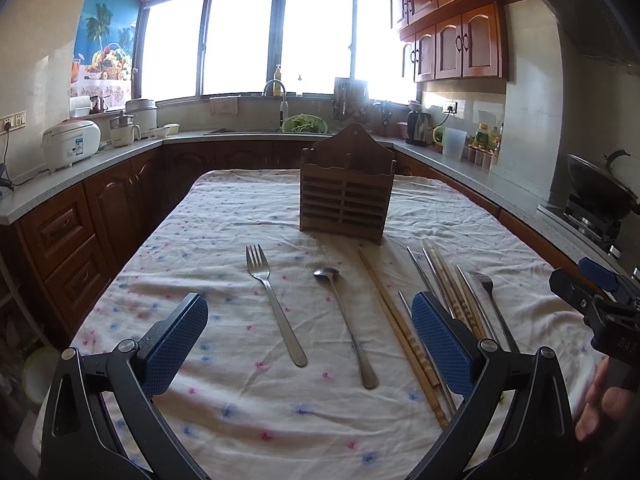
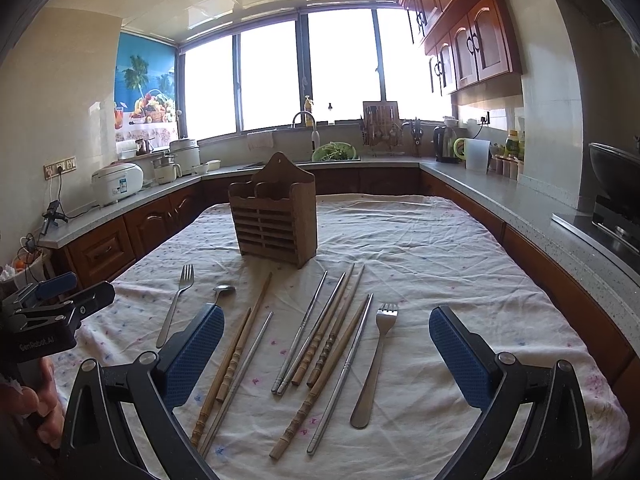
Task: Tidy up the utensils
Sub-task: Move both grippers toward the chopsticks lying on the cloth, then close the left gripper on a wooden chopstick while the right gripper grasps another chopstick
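A wooden utensil holder (image 1: 347, 196) (image 2: 276, 220) stands upright mid-table on a flowered cloth (image 1: 224, 264). In front of it lie a fork (image 1: 276, 304) (image 2: 176, 304), a spoon (image 1: 344, 320) (image 2: 224, 290), several wooden chopsticks (image 1: 400, 332) (image 2: 320, 344) and metal chopsticks (image 2: 304, 332), and a second fork (image 2: 376, 360) (image 1: 486, 284). My left gripper (image 1: 310, 340) is open above the fork and spoon, holding nothing. My right gripper (image 2: 326, 354) is open above the chopsticks and second fork, holding nothing.
Kitchen counters (image 1: 80, 168) wrap round the table on three sides, with a rice cooker (image 1: 70, 146), kettle (image 2: 444, 144), sink and green colander (image 1: 306, 123). A wok (image 1: 600, 184) sits on the stove at right. A person's hand (image 2: 36, 408) holds the other gripper.
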The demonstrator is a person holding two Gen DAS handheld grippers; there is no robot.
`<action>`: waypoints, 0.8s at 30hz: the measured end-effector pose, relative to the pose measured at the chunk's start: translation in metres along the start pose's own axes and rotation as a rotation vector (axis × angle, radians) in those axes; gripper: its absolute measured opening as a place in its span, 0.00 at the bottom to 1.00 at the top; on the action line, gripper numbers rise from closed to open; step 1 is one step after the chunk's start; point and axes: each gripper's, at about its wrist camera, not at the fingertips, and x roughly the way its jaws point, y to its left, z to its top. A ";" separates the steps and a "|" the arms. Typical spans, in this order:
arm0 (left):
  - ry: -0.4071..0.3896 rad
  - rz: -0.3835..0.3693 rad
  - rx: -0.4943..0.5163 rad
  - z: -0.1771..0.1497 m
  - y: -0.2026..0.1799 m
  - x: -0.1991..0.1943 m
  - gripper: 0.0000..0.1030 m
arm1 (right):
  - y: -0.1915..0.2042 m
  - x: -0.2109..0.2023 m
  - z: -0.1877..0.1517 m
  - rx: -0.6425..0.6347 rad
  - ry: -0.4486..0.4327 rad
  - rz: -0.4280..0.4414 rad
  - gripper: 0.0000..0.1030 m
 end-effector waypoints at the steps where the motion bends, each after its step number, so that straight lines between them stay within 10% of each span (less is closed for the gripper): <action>1: 0.013 -0.007 -0.008 0.001 0.000 0.003 1.00 | -0.001 0.001 0.001 0.006 0.003 -0.001 1.00; 16: 0.202 -0.055 0.003 0.037 -0.011 0.072 1.00 | -0.035 0.052 0.029 0.097 0.121 0.010 0.97; 24: 0.303 -0.092 0.055 0.053 -0.031 0.127 0.93 | -0.059 0.107 0.048 0.163 0.223 0.007 0.59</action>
